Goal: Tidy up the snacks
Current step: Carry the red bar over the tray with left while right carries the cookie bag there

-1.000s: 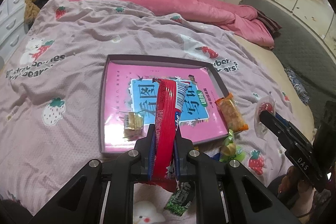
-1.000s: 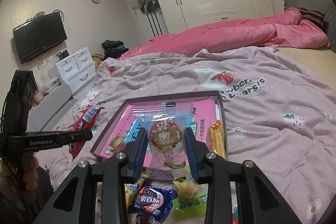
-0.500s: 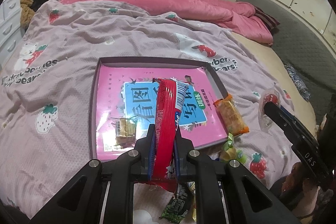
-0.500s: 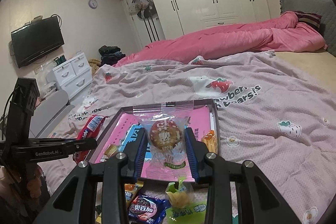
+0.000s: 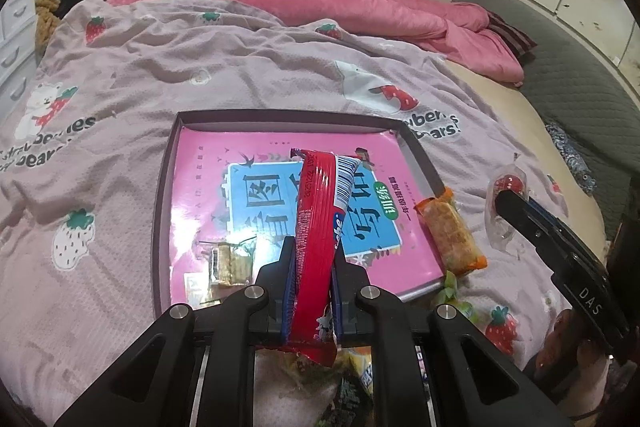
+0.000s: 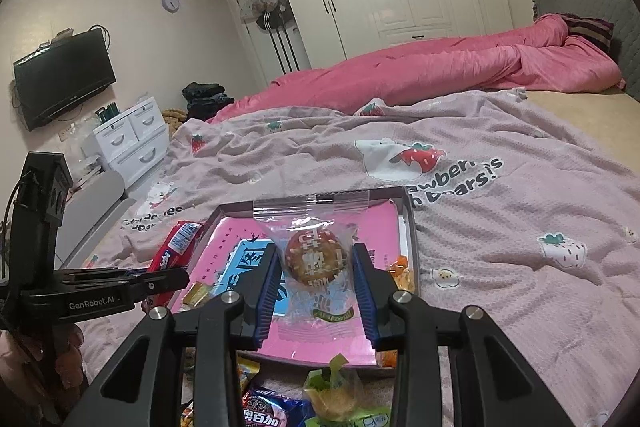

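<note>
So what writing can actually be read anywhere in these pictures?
"GenRobot.AI": left gripper side.
"DAS": right gripper side.
"Bears!": blanket.
"奥百加": dark snack packet.
"训练": pink book in the tray.
Red packet print: too blurred.

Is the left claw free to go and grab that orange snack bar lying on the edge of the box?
Probably not yet. The left claw is shut on a long red packet, so it is occupied. The orange snack bar itself lies uncovered on the box's right rim.
</note>
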`<state>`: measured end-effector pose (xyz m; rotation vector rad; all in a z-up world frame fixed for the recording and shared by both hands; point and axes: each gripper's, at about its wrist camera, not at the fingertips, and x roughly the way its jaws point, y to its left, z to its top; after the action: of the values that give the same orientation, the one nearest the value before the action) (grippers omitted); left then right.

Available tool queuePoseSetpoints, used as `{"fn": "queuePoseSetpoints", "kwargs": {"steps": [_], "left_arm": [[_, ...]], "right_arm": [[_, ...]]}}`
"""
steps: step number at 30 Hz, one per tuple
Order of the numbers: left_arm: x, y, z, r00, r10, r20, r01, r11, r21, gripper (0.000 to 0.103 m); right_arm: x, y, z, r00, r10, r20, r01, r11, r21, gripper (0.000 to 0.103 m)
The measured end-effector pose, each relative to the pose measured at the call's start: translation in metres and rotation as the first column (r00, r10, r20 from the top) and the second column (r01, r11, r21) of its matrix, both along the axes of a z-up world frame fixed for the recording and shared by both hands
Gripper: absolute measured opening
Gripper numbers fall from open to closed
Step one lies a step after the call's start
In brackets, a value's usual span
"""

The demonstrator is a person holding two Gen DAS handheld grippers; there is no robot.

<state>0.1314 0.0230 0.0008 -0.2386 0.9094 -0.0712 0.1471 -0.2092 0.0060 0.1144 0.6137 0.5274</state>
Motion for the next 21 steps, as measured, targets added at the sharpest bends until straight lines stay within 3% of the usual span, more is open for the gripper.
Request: {"fn": "queuePoseSetpoints", "kwargs": {"steps": [21], "left_arm": [[0.032, -0.006, -0.04, 0.998, -0.022, -0.054, 0.021, 1.0, -0.011, 0.015]], "right_arm": [[0.026, 0.01, -0.026, 0.997, 0.006, -0.075, -0.009, 0.999, -0.035, 0.036]]}}
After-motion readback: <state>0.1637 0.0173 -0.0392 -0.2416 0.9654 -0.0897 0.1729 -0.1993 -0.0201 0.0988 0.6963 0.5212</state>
